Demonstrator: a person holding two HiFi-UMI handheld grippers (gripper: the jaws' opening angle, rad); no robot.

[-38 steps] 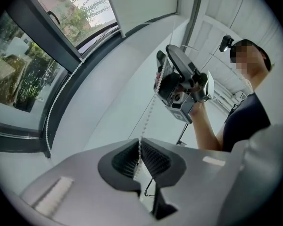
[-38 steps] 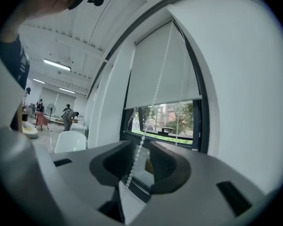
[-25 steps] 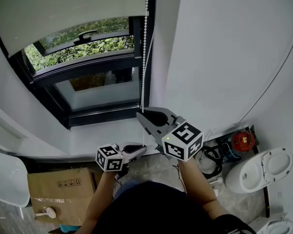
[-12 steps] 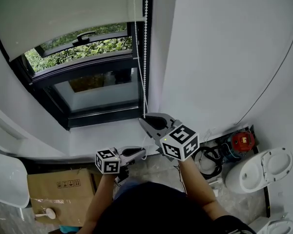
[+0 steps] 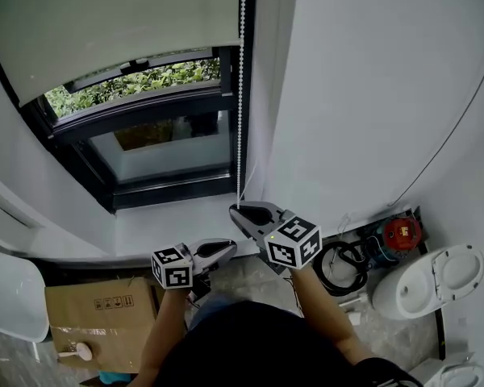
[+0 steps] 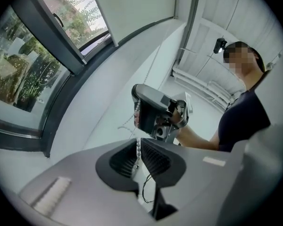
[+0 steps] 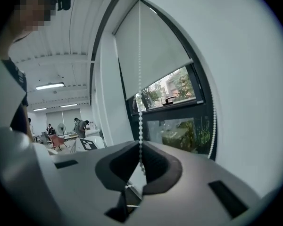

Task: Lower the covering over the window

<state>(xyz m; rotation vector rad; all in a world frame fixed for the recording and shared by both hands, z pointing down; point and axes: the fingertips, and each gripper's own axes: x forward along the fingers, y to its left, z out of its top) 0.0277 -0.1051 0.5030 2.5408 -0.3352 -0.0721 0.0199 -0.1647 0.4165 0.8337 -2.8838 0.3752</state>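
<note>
Above the two tongs hangs the big pale grey roller blind (image 5: 121, 22). Its bottom edge sits lower than it did a second ago. Less of the green bushes (image 5: 141, 79) now shows through the black-framed window (image 5: 145, 123) behind it. So the pulling works, and the blind is coming down.

The blind covers only the top part of the window. A lot of glass between its bottom edge and the tongs is bare, so I think the job is far from done.

The right tongs (image 5: 235, 210) have come down a good way in that second. Their jaws are closed tight on the thin white bead chain (image 5: 241, 95). The chain runs straight up from them, along the right side of the window, to the top of the blind. It looks tight and straight.

The left tongs (image 5: 231, 245) sit just beside the right tongs, a little lower and to the left. They have hardly moved. Their jaws are closed too, with the beads of the lower part of the chain pinched between them.

The right tongs are now low, close to the left tongs. I think they have little room left to pull. They may have to let go and grab the chain higher up for the next pull.
</note>
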